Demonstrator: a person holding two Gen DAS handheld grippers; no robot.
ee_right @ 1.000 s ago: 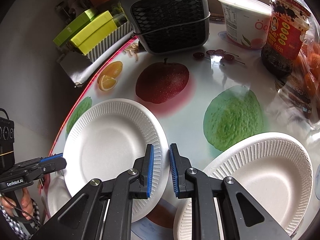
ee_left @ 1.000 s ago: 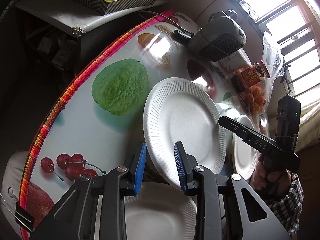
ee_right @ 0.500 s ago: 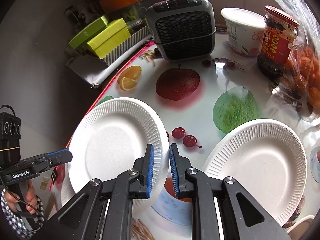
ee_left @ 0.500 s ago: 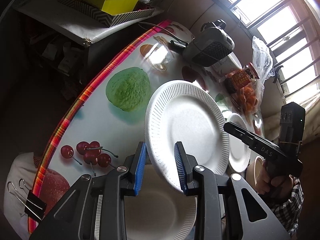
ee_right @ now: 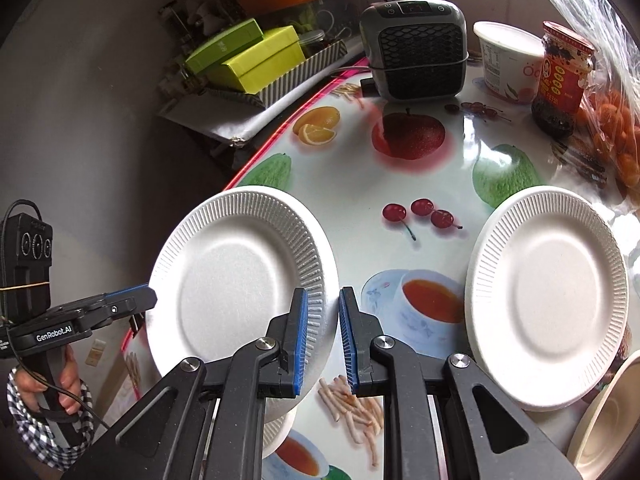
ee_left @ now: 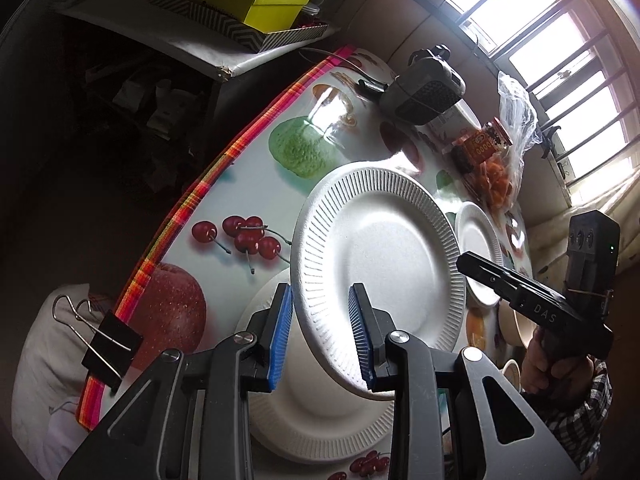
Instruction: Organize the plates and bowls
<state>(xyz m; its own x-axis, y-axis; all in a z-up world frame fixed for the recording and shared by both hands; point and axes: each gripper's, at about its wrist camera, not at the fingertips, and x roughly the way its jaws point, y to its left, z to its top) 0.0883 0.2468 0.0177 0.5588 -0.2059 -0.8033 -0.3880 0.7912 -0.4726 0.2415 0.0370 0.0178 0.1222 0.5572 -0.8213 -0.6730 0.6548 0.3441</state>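
Observation:
A white paper plate (ee_left: pixel 384 264) hangs tilted above the fruit-print table (ee_left: pixel 248 184), carried by both grippers. My left gripper (ee_left: pixel 320 292) is shut on its near rim. My right gripper (ee_right: pixel 323 294) is shut on the opposite rim of the same plate (ee_right: pixel 232 276). In the left wrist view the right gripper (ee_left: pixel 464 258) meets the plate's right edge; in the right wrist view the left gripper (ee_right: pixel 148 294) meets its left edge. A second plate (ee_left: pixel 320 420) lies flat right under the held one. A third plate (ee_right: pixel 548 300) lies to the right, beside a beige bowl (ee_right: pixel 608 420).
At the far end of the table stand a grey fan heater (ee_right: pixel 416 52), a yogurt tub (ee_right: pixel 508 60), a red-labelled jar (ee_right: pixel 564 76) and a bag of oranges (ee_right: pixel 616 140). A binder clip (ee_left: pixel 108 344) grips the table's striped edge. Green boxes (ee_left: pixel 260 4) sit on a side shelf.
Both grippers have risen and drawn back along the table with the plate between them. More of the plate lying underneath now shows.

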